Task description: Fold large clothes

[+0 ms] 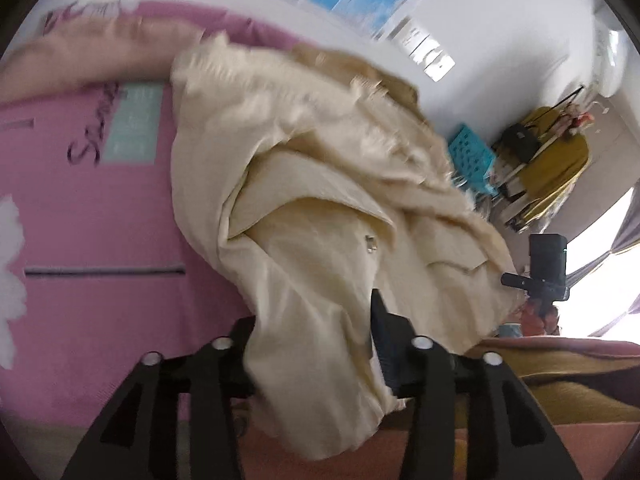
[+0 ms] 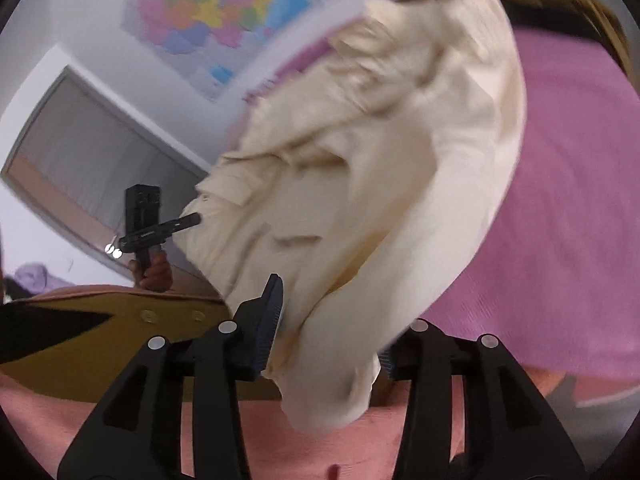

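Observation:
A large cream garment (image 1: 312,184) with a small metal snap rises crumpled in front of the pink sheet and runs down through my left gripper (image 1: 312,312). Its right pad (image 1: 384,320) shows a bare inner face beside the cloth, and the left finger is hidden behind the cloth. In the right wrist view the same garment (image 2: 360,160) drapes through my right gripper (image 2: 340,304). The ribbed blue face of the left pad (image 2: 266,328) is uncovered and the other finger is hidden. Each view shows the opposite gripper at the cloth's edge: the right gripper (image 1: 508,280), and the left gripper (image 2: 192,220) in a hand.
A pink printed sheet (image 1: 100,220) covers the bed behind the garment. A mustard and brown blanket (image 1: 540,380) lies at the near edge. A teal crate (image 1: 472,152) and a rack with a yellow garment (image 1: 560,160) stand by the wall. A map (image 2: 208,12) hangs above.

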The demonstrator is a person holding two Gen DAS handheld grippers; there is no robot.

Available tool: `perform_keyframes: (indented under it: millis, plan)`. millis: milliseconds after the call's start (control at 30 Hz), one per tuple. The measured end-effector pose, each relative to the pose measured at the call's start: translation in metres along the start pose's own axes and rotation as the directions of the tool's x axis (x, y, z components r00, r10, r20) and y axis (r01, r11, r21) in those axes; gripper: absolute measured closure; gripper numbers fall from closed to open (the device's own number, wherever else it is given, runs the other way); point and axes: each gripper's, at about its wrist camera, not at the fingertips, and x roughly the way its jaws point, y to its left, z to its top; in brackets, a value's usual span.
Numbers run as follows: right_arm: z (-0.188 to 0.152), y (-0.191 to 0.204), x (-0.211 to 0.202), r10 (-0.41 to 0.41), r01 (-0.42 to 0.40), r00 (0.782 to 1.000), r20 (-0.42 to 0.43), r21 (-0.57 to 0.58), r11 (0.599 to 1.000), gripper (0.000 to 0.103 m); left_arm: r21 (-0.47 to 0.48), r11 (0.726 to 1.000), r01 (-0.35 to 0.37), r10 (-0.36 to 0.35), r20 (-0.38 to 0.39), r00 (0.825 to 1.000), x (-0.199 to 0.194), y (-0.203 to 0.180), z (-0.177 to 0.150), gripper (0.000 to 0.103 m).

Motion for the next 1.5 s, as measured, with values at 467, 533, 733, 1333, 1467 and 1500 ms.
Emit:
perform_keyframes:
  millis: [467,533,733,1333,1467,1500]
  plan:
    - [-0.018,0.003,-0.007,0.119,-0.121,0.991,0.067,0.033,0.992,0.083,0.029,0.999,-0.027,0.027,0.001,1.000,-0.005,-0.013,0.007,0.079]
    - [-0.013,0.010,-0.016,0.132,-0.133,0.986,0.101,0.005,0.991,0.084,0.036,0.999,-0.009,0.008,0.017,1.000,-0.013,-0.019,0.013,0.079]
    - [0.009,0.026,-0.044,0.132,-0.133,0.965,0.228,-0.014,0.991,0.087,0.009,1.000,0.016,-0.016,0.044,0.999,-0.029,-0.020,0.031,0.081]
    - [0.117,0.031,-0.074,0.151,-0.193,0.911,0.384,0.073,0.979,0.087,0.038,0.999,-0.035,0.033,0.037,0.999,-0.061,-0.051,0.120,0.081]
    - [0.142,0.026,-0.076,0.141,-0.194,0.906,0.399,0.096,0.976,0.087,0.051,0.998,-0.046,0.044,0.039,0.998,-0.063,-0.056,0.147,0.080]
    - [0.149,0.023,-0.076,0.134,-0.194,0.904,0.406,0.111,0.975,0.087,0.054,0.998,-0.044,0.043,0.037,0.998,-0.062,-0.057,0.153,0.080]
